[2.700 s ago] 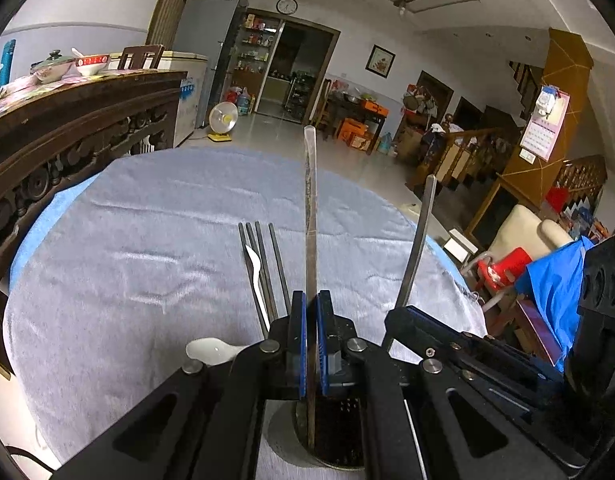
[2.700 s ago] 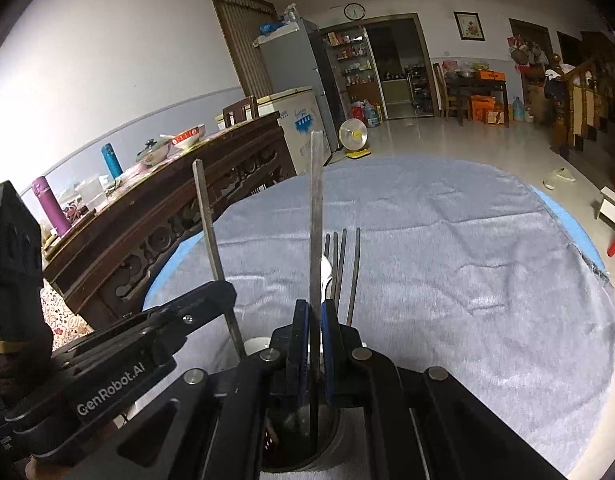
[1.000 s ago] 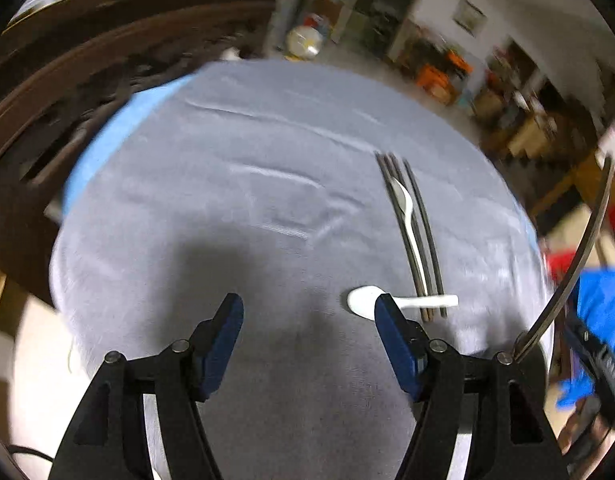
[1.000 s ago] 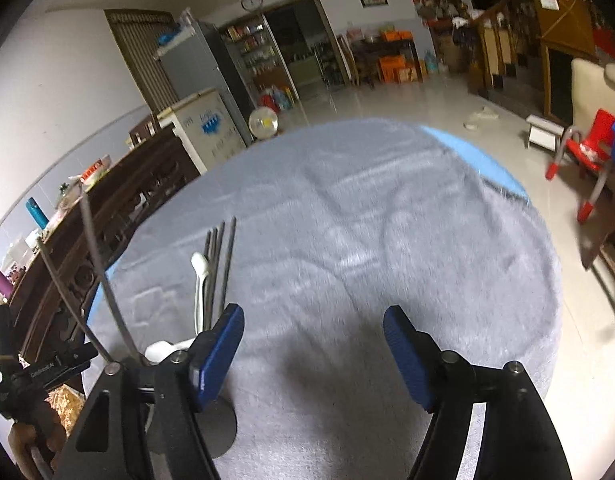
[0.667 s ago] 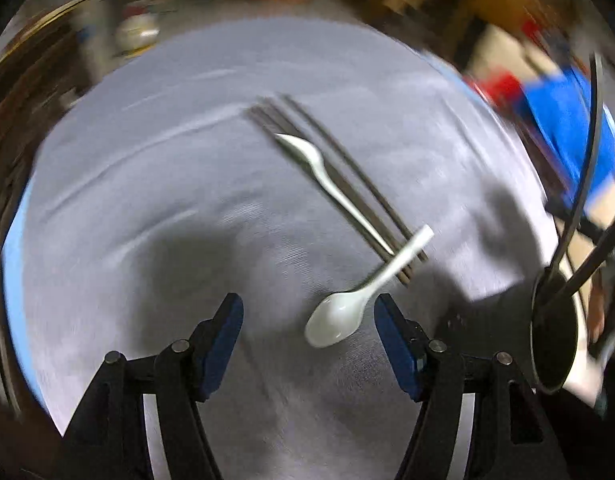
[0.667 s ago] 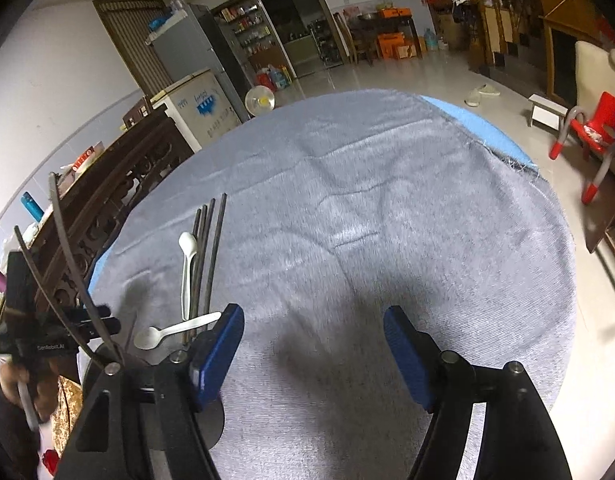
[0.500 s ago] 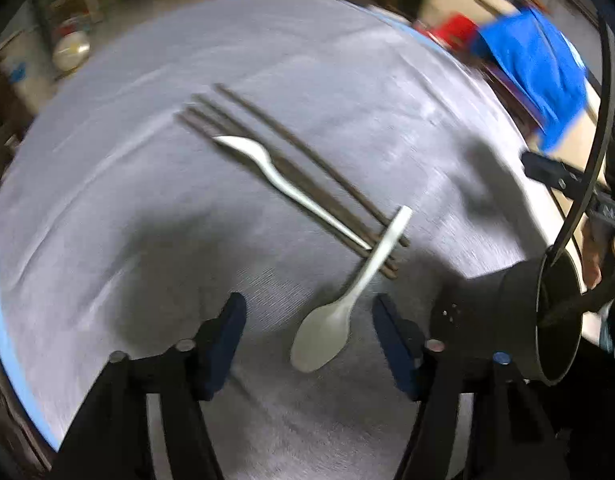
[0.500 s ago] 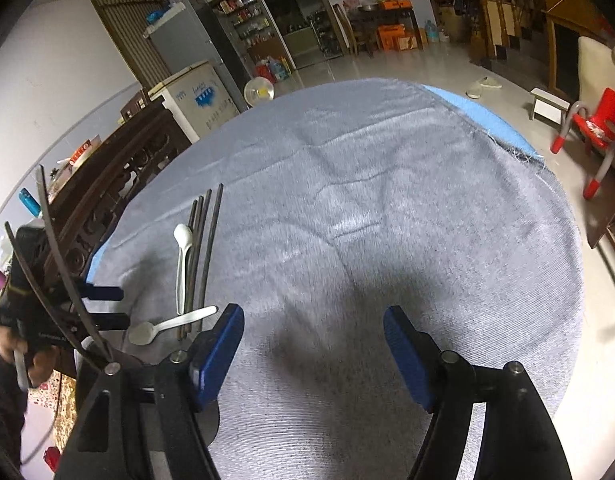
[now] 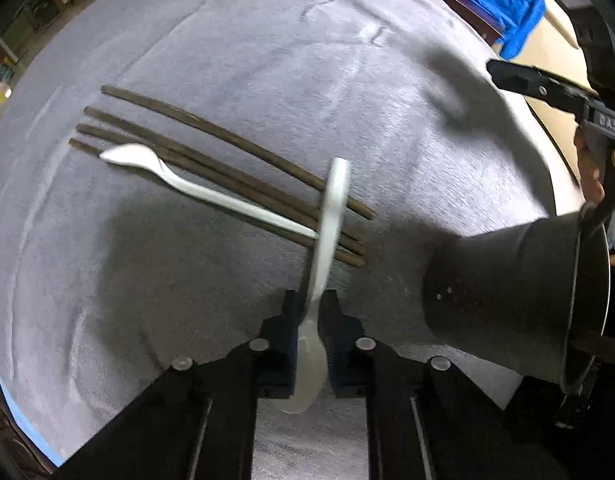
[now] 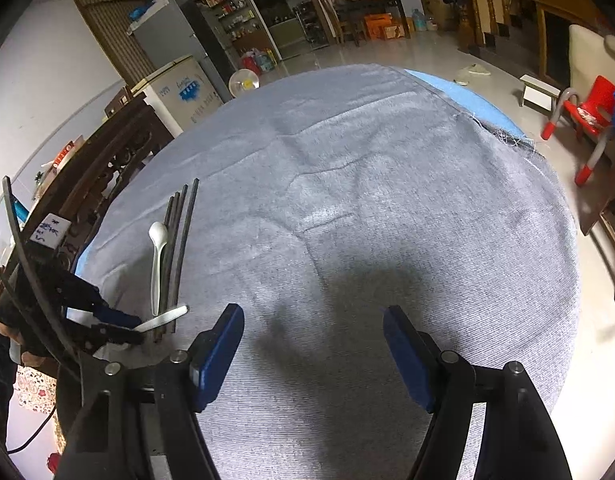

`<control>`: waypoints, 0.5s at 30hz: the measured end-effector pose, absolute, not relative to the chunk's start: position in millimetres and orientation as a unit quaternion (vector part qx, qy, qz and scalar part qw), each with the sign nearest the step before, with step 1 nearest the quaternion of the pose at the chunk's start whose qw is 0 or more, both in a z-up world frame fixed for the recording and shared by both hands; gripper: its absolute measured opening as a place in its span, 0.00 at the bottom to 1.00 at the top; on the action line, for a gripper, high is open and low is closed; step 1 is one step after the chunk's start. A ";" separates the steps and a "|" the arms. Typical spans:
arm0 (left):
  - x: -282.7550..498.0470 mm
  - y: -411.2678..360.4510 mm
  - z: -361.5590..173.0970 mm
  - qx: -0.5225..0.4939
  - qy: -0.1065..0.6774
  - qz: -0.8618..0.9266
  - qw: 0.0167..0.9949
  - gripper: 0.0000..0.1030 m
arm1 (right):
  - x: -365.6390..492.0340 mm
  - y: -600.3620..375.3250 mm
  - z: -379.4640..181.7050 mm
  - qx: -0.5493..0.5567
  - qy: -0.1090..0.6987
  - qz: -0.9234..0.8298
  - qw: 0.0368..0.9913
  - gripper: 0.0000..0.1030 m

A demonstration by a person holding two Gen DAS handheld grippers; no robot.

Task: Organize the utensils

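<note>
A round desk [image 10: 387, 200] covered by a grey woven cloth [image 9: 267, 60] is seen in a cluttered room, with a fridge [image 10: 175, 40] and a carved wooden sideboard [image 10: 119, 148] behind it. Four dark, slender chopsticks [image 9: 227, 168] are laid side by side on the cloth, and a white plastic spoon [image 9: 179, 180] is rested along them. A second white spoon [image 9: 327, 232] is clamped at its neck by the left hand-held gripper [image 9: 312, 320]; its bowl is partly hidden between the blue pads and its handle is blurred where it crosses the chopstick ends. A dark metal perforated utensil holder [image 9: 507, 300] stands just beside it, its mouth cut off at the frame edge. The right hand-held gripper [image 10: 313, 350] is spread wide above bare cloth, nothing between its pads.
</note>
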State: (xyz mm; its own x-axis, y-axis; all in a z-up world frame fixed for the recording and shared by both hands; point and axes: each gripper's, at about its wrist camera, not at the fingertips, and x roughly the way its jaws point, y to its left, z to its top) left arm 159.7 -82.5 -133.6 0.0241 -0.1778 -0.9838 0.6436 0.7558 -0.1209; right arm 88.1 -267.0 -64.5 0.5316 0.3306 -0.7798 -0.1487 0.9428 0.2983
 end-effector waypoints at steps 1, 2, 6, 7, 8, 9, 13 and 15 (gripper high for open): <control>159.5 -81.8 -133.9 0.181 0.632 -0.294 0.694 0.09 | 88.4 -267.5 -64.8 0.099 0.464 0.137 0.869 0.73; 157.8 -81.0 -133.7 0.179 0.631 -0.290 0.697 0.09 | 88.5 -267.9 -65.1 0.100 0.464 0.137 0.869 0.73; 140.9 -66.4 -132.4 0.157 0.627 -0.280 0.709 0.09 | 87.8 -268.8 -64.9 0.103 0.463 0.139 0.869 0.73; 134.7 -62.6 -132.5 0.151 0.627 -0.280 0.711 0.09 | 87.4 -269.0 -64.9 0.103 0.463 0.139 0.869 0.73; 129.4 -59.7 -132.9 0.148 0.628 -0.279 0.711 0.09 | 87.1 -269.2 -64.9 0.105 0.463 0.140 0.869 0.73; 123.2 -57.4 -133.4 0.147 0.629 -0.280 0.710 0.09 | 86.9 -269.2 -65.2 0.106 0.464 0.141 0.868 0.73; 106.0 -47.7 -132.5 0.156 0.630 -0.275 0.709 0.09 | 85.7 -267.7 -66.6 0.110 0.467 0.145 0.865 0.73; 101.0 -42.7 -134.1 0.159 0.631 -0.269 0.710 0.09 | 84.7 -267.6 -67.2 0.109 0.467 0.144 0.866 0.73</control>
